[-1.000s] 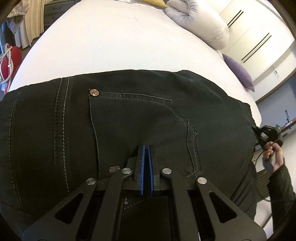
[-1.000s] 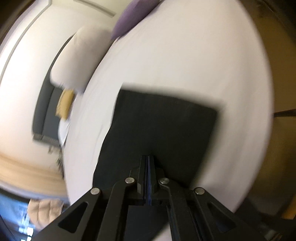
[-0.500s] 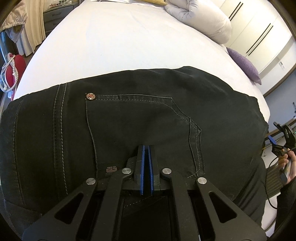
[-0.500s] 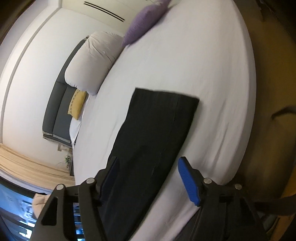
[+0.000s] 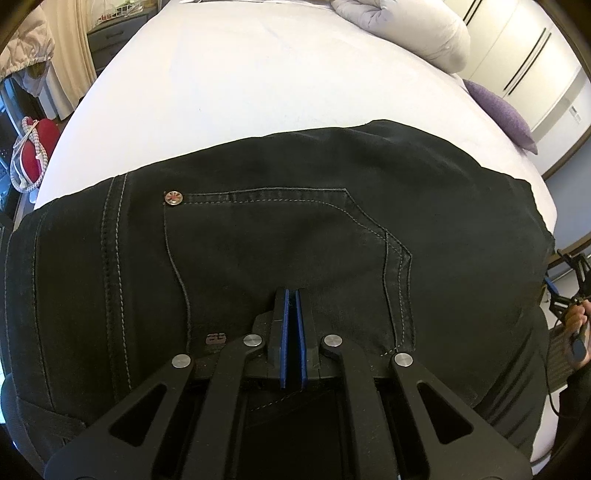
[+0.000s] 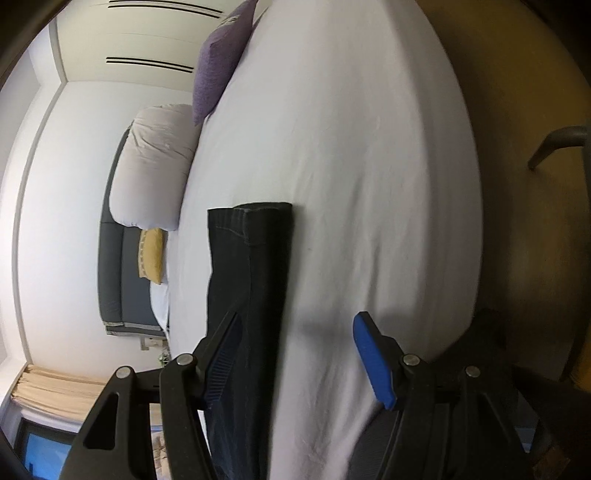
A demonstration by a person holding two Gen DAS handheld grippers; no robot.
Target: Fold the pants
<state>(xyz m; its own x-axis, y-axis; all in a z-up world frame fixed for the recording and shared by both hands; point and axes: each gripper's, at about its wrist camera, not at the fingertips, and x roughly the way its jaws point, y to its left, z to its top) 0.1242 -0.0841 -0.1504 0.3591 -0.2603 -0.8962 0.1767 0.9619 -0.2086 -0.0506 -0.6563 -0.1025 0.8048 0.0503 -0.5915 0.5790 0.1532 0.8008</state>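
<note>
Black jeans (image 5: 288, 240) lie folded on the white bed (image 5: 240, 74), back pocket and a metal rivet facing up. My left gripper (image 5: 291, 295) is shut, its blue pads pressed together low over the pocket; whether it pinches cloth I cannot tell. In the right wrist view the jeans (image 6: 251, 280) are a narrow dark strip on the sheet. My right gripper (image 6: 295, 332) is open and empty above the bed edge, with the jeans under its left finger. The right gripper also shows in the left wrist view (image 5: 569, 288), off the bed's right side.
A white duvet roll (image 5: 406, 26) and a purple pillow (image 5: 502, 110) lie at the far end of the bed. A yellow cushion (image 6: 151, 254) leans on a grey headboard (image 6: 114, 258). A red bag (image 5: 33, 155) sits on the floor at left.
My right gripper has opened, let go of the jeans and drawn back off the bed's edge. The left gripper has stayed shut over the pocket.
</note>
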